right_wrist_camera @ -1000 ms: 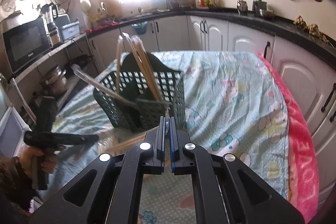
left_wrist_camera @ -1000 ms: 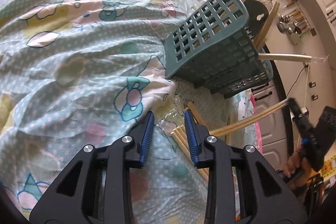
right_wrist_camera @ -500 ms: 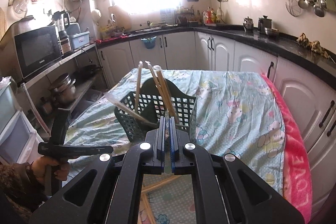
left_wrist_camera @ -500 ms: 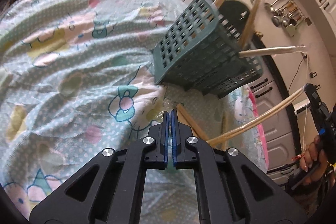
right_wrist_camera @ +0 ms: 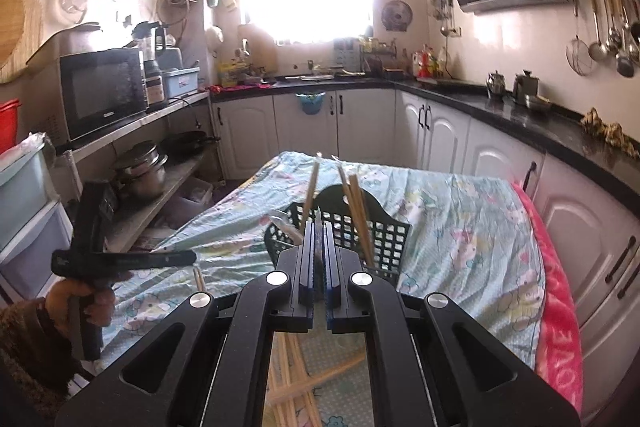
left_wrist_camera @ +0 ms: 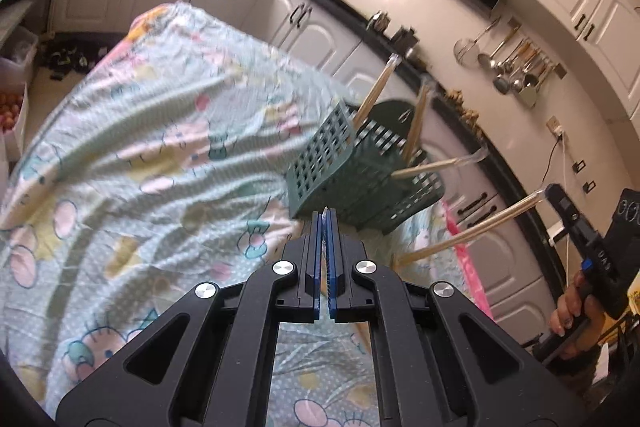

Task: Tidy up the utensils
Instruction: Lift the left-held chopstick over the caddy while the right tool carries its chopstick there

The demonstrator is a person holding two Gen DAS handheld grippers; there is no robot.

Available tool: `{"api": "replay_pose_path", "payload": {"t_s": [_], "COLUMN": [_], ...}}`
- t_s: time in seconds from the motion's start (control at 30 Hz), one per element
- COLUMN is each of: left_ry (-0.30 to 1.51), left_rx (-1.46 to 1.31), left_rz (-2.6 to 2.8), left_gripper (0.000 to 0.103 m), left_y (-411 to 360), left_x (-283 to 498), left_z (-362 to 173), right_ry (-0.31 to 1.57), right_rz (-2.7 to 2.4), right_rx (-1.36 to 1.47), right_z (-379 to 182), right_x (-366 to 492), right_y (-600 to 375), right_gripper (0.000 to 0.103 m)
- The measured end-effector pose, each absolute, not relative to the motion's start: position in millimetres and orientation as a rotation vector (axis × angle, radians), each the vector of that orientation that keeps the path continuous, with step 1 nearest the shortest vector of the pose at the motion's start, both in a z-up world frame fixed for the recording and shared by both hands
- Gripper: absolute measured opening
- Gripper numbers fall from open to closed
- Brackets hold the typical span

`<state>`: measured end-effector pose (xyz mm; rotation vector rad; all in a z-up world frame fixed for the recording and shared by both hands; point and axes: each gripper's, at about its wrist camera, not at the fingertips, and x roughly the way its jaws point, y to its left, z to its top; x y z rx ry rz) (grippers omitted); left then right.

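Kitchen table, patterned cloth. Green basket mid-table, far of both grippers. Left gripper and right gripper each clamp a wrapped chopstick pair. Next: tip into basket.

The basket stands on the cloth-covered worktop, directly ahead of the left claw and just beyond its tips. Several wrapped chopsticks stand in the basket, leaning outward over its rim. To the right of the left claw, the right claw holds one wrapped chopstick pair by its upper end, above the worktop. From the right wrist view, the basket lies directly ahead of the right claw, the left claw is to its left, and loose chopsticks lie on the worktop beneath it.
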<state>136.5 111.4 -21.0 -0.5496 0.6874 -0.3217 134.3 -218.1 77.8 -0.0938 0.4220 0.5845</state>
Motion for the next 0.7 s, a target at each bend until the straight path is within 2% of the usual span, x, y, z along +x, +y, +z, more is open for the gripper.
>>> {"api": "replay_pose_path", "payload": {"t_s": [0.7], "left_ry": [0.491], "left_rx": [-0.399], "left_rz": [-0.471], "left_gripper": [0.0], "left_y": [66], "left_x": [124], "left_z": [98], "right_ry": [0.307], "right_rz": [0.63], "right_rx": [-0.12], "right_z": [123], "right_x": [114], "right_y": [-202], "right_gripper": [0.004]}}
